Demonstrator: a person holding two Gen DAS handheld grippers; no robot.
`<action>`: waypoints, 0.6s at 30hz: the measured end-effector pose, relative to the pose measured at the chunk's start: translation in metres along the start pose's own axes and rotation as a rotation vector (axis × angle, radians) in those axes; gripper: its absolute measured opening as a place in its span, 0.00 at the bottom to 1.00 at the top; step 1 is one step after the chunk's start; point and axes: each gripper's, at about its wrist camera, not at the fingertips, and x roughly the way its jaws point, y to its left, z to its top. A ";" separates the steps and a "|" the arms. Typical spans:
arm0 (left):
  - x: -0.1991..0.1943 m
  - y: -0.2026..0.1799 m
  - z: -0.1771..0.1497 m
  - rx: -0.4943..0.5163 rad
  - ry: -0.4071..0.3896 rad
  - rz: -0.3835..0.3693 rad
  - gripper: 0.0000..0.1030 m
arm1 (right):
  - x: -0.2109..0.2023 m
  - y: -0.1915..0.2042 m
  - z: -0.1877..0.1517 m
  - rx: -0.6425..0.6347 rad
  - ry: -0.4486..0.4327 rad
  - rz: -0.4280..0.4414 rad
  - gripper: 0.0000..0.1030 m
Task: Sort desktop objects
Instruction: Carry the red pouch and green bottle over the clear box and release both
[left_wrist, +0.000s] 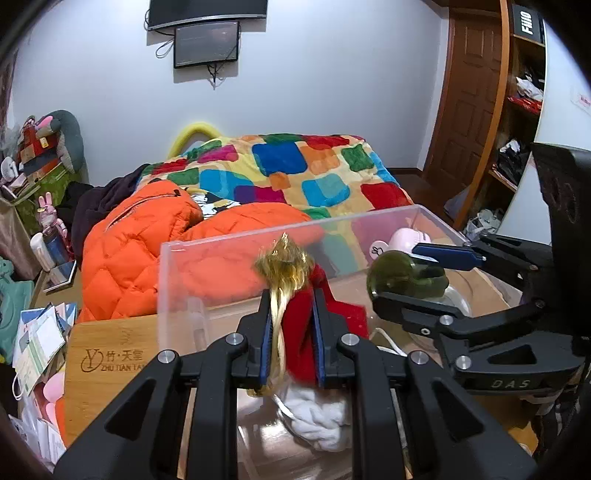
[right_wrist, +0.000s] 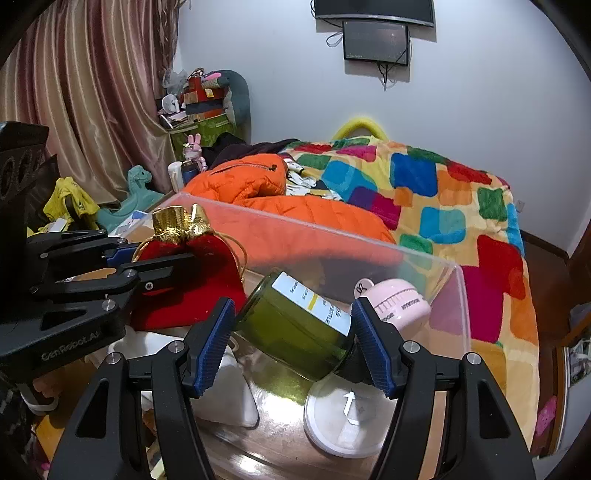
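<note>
Black fingers with blue pads fill the bottom of both wrist views. Left gripper (left_wrist: 292, 332): jaws nearly together, pinching a red pouch (left_wrist: 301, 332) with a gold top and gold cord; the pouch sits at lower centre of the left frame, held above the clear plastic box (left_wrist: 173, 280). Seen from the right wrist, the same pouch (right_wrist: 192, 284) is at middle left.

Right gripper (right_wrist: 293, 341): jaws about half open, both pads pressed on a green glass bottle (right_wrist: 295, 325) with a white label, lying tilted across the jaws at lower centre, over the box (right_wrist: 458, 306).

Inside the box: a pink round object (right_wrist: 399, 302) just right of the bottle, a white round lid (right_wrist: 343, 421) below it, and white cloth (left_wrist: 321, 413) under the pouch. Beyond the box, an orange jacket (left_wrist: 140, 251) lies on a patchwork blanket (left_wrist: 295, 173).
</note>
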 end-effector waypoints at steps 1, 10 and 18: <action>0.000 -0.001 -0.001 0.004 0.001 0.002 0.16 | 0.001 -0.001 -0.001 0.003 0.005 0.002 0.60; 0.001 -0.006 -0.005 0.027 -0.004 0.007 0.20 | 0.004 -0.003 -0.008 0.013 0.015 0.000 0.60; 0.002 -0.011 -0.008 0.061 -0.016 0.035 0.29 | 0.002 -0.005 -0.012 0.019 0.018 0.020 0.63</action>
